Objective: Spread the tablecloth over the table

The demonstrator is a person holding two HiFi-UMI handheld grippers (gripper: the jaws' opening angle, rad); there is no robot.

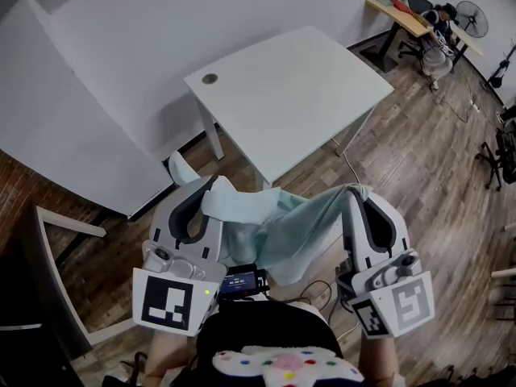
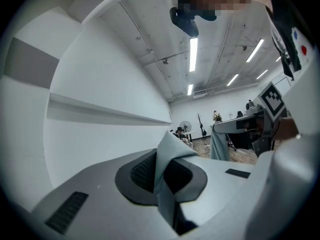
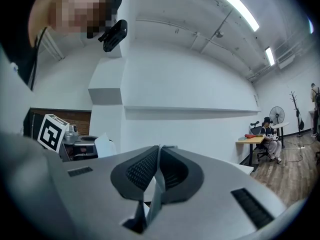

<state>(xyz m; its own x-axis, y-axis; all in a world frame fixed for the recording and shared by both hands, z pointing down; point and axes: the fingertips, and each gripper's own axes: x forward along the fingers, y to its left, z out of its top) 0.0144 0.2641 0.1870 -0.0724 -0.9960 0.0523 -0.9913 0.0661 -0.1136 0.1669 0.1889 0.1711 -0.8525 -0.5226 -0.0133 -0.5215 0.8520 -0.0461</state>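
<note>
A pale blue-green tablecloth [image 1: 278,232] hangs bunched between my two grippers, just short of the near corner of the bare white table [image 1: 290,87]. My left gripper [image 1: 210,188] is shut on one corner of the cloth; in the left gripper view [image 2: 161,156] a fold of the tablecloth [image 2: 167,149] sticks up from the closed jaws. My right gripper [image 1: 360,193] is shut on the other end; in the right gripper view [image 3: 159,156] a thin edge of the tablecloth [image 3: 156,194] runs between the pads. Both grippers point level toward the table.
White walls stand behind the table. A wooden desk [image 1: 399,10] with a seated person [image 1: 435,27] and a fan [image 1: 472,18] are at the far right. A white frame [image 1: 60,240] stands at the left on the wood floor, and a cable [image 1: 347,164] trails by the table leg.
</note>
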